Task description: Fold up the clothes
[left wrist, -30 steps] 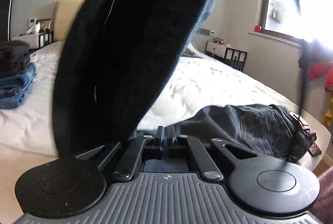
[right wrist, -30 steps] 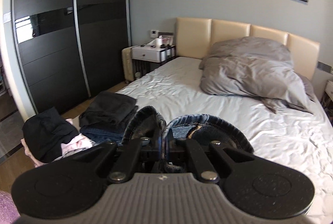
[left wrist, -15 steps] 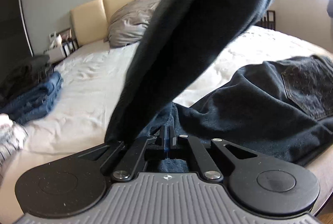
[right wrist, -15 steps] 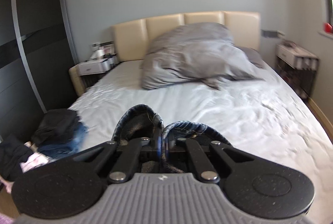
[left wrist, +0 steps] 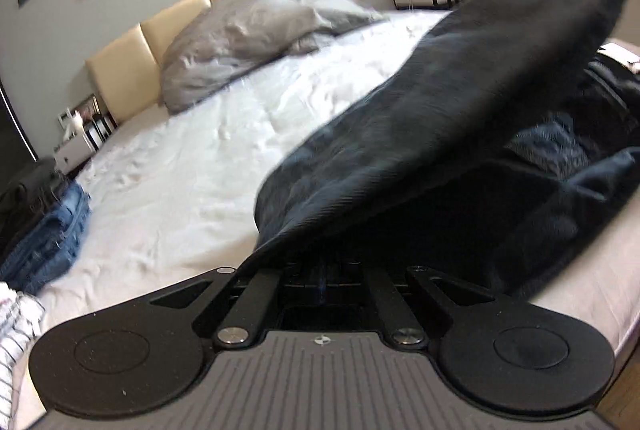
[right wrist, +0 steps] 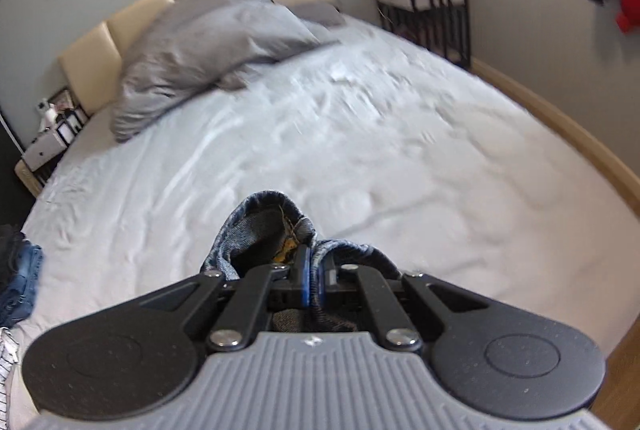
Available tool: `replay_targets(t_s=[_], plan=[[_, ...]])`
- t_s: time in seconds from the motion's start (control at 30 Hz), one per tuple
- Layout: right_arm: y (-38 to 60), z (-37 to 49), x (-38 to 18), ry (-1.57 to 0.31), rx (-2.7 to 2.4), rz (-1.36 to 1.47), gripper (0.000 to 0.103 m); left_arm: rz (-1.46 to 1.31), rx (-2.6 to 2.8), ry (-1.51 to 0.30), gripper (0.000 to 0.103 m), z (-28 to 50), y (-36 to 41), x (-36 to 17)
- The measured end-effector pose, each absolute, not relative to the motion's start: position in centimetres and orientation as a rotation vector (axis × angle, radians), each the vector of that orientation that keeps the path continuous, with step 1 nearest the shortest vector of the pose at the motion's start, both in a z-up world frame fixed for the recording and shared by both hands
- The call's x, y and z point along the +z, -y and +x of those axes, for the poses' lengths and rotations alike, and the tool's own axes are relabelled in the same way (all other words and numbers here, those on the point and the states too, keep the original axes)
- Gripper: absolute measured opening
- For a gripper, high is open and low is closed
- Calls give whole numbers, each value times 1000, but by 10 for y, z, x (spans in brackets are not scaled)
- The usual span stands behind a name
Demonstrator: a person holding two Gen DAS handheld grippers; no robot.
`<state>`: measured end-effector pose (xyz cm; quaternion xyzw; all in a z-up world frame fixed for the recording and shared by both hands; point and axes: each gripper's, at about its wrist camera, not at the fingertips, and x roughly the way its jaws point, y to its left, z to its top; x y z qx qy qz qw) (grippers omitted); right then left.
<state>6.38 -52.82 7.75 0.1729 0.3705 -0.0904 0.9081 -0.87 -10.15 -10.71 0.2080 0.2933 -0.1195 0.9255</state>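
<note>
A stack [left wrist: 44,218] of folded clothes sits at the bed's [left wrist: 192,166] left edge, so part of the job looks done. The dark jeans [left wrist: 460,134] are mid-fold: the left tongs [left wrist: 322,276] are clamped on a leg near its hem, the right tongs [right wrist: 314,280] pinch the other hem [right wrist: 264,226], and the waist end lies on the bed to the right. A striped garment [left wrist: 16,326] at the bed's left edge, unfolded as far as can be told, seems left to do.
</note>
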Motion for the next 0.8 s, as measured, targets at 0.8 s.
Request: replay_targets(t_s=[0.8], plan=[[534, 8, 26, -673, -248, 295, 42, 313, -371, -839, 18, -46, 62, -87]])
